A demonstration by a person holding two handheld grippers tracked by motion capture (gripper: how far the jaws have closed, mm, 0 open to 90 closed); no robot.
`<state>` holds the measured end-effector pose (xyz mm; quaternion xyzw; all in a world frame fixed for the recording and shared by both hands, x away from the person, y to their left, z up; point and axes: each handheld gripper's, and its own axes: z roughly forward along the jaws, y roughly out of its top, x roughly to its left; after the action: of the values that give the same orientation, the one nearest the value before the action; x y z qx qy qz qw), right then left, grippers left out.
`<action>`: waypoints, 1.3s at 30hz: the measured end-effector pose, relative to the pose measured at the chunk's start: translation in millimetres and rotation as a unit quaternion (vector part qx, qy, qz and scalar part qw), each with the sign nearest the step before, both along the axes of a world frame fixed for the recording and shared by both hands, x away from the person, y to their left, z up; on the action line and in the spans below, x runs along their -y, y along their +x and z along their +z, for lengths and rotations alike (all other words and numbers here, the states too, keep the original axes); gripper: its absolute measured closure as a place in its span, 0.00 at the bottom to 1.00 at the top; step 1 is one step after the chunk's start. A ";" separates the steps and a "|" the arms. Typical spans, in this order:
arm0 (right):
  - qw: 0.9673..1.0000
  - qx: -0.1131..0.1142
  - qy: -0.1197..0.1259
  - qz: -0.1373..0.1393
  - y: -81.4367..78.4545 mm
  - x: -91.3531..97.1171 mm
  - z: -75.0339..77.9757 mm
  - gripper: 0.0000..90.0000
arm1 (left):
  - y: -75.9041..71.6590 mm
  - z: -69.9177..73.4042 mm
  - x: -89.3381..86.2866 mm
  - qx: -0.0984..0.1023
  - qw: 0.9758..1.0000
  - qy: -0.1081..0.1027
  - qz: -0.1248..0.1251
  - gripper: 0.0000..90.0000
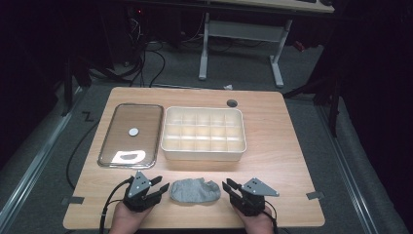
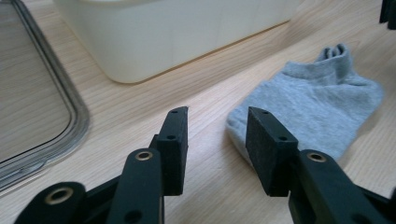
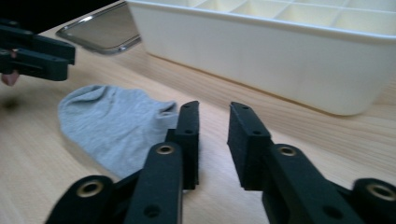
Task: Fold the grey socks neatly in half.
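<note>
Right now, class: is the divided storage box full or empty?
Empty. The cream divided storage box shows bare compartments in the high view; the grey sock lies outside it on the table.

Soft grey knit cloth sock (image 1: pixel 195 190), matt wood-grain table (image 1: pixel 282 146), smooth cream plastic box (image 1: pixel 203 153)

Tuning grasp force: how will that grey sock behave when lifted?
The grey sock lies limp and creased on the table, so it will probably droop from one pinch. Being thin knit, it is likely light and not slippery. A push would probably bunch it.
</note>
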<state>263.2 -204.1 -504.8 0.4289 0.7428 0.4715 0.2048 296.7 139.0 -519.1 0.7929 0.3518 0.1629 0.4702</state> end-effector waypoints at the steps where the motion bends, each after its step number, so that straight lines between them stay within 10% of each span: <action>1: 1.000 -0.002 -0.003 0.007 -0.5 -3.7 0.5 0.90 | -0.7 0.1 1.9 0.000 1.000 -0.002 -0.001 0.67; 12: 0.997 -0.055 -0.045 0.013 13.1 -36.9 -14.6 0.96 | -1.9 -4.3 40.6 0.006 0.998 0.037 -0.040 0.75; 24: 0.992 -0.094 -0.087 -0.010 19.9 -38.7 -23.7 0.95 | -6.5 -12.5 40.7 -0.003 0.994 0.103 -0.031 0.81; 29: 0.992 -0.092 -0.082 -0.009 18.6 -37.0 -24.4 0.94 | -7.0 -7.6 36.8 -0.034 0.995 0.089 -0.027 0.78; 39: 0.993 -0.090 -0.078 -0.003 17.8 -35.2 -24.6 0.89 | -9.5 16.3 90.9 -0.021 0.994 0.073 -0.078 0.86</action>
<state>281.0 -168.9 -529.4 0.4541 0.7916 0.3713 0.1713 287.3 48.1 -502.8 0.8534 0.2860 0.1340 0.4146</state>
